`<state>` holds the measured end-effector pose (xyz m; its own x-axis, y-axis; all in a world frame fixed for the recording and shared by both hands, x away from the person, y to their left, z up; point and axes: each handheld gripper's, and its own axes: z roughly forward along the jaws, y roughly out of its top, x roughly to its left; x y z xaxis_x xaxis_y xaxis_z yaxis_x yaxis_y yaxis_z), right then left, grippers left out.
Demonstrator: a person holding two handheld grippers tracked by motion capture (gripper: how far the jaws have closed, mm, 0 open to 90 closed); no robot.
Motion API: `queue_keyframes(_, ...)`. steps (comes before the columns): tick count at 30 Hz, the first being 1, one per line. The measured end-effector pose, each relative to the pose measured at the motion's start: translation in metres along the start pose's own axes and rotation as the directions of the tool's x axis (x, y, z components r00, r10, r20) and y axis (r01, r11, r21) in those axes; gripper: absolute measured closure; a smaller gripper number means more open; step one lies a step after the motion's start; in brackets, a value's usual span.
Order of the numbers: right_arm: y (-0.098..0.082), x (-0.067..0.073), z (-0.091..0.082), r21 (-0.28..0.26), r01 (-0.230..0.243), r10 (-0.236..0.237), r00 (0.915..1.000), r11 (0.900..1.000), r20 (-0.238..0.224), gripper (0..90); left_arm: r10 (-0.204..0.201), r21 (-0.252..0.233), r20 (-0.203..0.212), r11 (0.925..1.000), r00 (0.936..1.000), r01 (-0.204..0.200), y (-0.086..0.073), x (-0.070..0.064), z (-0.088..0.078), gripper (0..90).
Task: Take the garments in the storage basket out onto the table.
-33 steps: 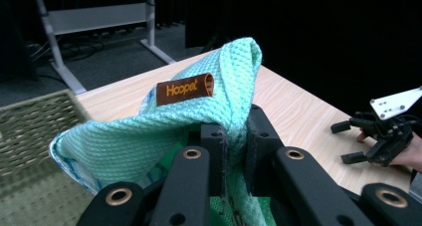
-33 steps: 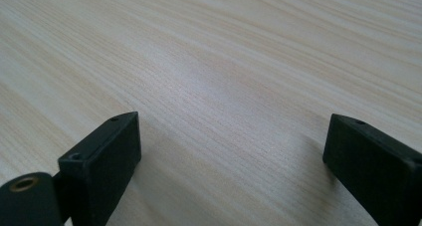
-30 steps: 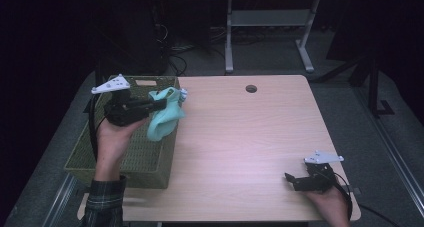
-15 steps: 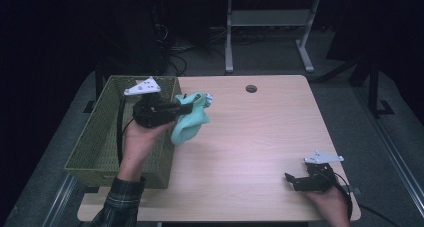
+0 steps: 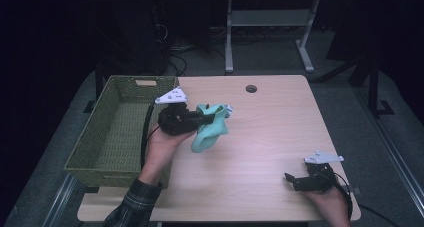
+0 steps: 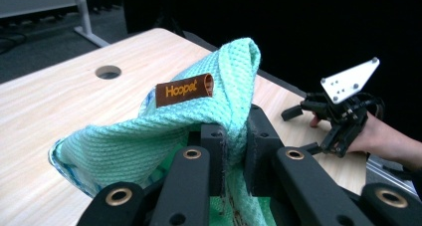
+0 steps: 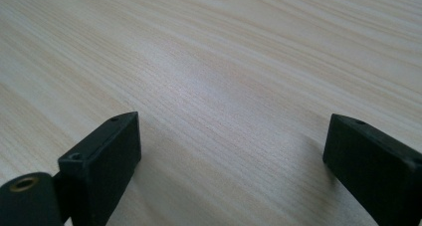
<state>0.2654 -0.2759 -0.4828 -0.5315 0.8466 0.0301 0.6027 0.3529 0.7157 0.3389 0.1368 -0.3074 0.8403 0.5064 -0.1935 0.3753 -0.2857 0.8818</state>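
We hold the green cloth (image 5: 210,132) pinched in the left gripper (image 5: 212,118), its jaws clamped on a fold near the brown label (image 6: 184,89), and it hangs in the air just past the basket (image 5: 95,152), over the table (image 5: 270,137). To lay it well, we lower until the dangling end touches the wood, then drag it flat before letting go. The right gripper (image 5: 295,181) rests spread wide near the table's front edge, ready to pin a corner
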Motion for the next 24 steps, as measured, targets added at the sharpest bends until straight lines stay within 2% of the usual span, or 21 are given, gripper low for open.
queue_keyframes(12, 0.000, 0.000, 0.000, 0.000, 0.001, -0.001, 1.0000, 1.000, 0.000, 7.5, 0.007, 0.030, 0.024, 0.9995, 0.9997, -0.008, -0.013, -0.012, 0.035, 80.9)
queue_keyframes(19, 0.000, 0.000, 0.000, 0.000, 0.002, -0.002, 1.0000, 1.000, 0.000, 7.6, 0.001, 0.072, 0.029, 0.9974, 0.9996, -0.003, -0.028, -0.014, 0.057, 80.9)
queue_keyframes(24, 0.000, 0.000, 0.000, 0.000, 0.002, -0.002, 1.0000, 1.000, 0.000, 7.5, 0.009, 0.124, 0.038, 0.9922, 0.9992, -0.014, -0.040, -0.019, 0.074, 80.9)
